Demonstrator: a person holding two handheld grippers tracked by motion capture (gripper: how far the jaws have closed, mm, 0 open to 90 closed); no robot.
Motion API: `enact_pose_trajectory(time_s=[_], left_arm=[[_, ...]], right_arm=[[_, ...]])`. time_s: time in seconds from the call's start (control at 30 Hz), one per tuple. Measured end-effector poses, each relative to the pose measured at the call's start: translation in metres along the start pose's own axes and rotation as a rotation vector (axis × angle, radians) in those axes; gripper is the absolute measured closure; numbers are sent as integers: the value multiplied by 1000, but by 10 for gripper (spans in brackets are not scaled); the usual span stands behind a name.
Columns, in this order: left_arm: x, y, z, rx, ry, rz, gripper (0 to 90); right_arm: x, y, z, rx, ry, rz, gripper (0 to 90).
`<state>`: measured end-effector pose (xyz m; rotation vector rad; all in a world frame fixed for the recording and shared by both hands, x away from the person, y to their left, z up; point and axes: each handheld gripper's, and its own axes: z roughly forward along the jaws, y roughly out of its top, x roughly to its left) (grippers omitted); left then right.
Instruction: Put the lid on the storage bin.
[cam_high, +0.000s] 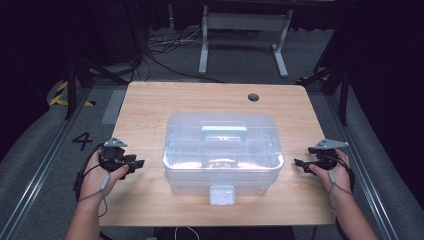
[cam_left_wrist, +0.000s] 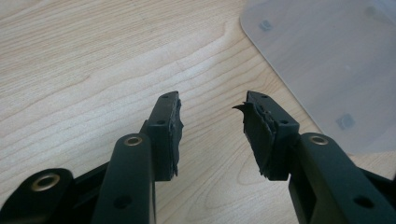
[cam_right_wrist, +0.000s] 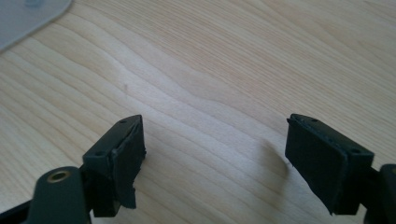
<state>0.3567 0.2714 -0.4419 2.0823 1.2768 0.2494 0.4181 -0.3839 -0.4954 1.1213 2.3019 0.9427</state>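
Left tongs (cam_high: 140, 162), seen from the high view, lie low over the counter (cam_high: 150, 107) at the left of a clear plastic storage box (cam_high: 222, 150), jaws pointing toward the box wall but apart from it. In the left gripper view the left tongs (cam_left_wrist: 210, 121) stand released, the jaws moderately parted with bare wood grain between them; nothing is gripped or touched. The torn rubber on the pads (cam_left_wrist: 175, 126) is visible on both inner faces. The box lid's rounded corner (cam_left_wrist: 327, 60) appears just beyond the right-hand jaw.

Right tongs (cam_high: 299, 162) mirror this at the right of the box, likewise pointing inward and clear of it. In the right gripper view the right tongs (cam_right_wrist: 215, 140) are released and wide, the gap holding nothing but counter surface; a corner of the box (cam_right_wrist: 28, 14) shows at the upper left.

Open room: a band of bare counter lies on each side between tongs and box, and a wider bare strip runs behind the box to the far edge, where a round cable hole (cam_high: 253, 97) sits. The box's front latch (cam_high: 222, 194) lies near the front edge of the counter.

Container: the box stands at mid-counter, lid on, with a handle (cam_high: 224, 132) on top. Its contents are indistinct through the translucent plastic; internal dividers are possibly present.
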Motion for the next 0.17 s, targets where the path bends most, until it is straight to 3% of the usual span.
enact_pose_trajectory(time_s=[0.17], left_arm=[[-1,0,2,-17,-1,1,524]], right_arm=[[3,1,1,0,14,2,195]])
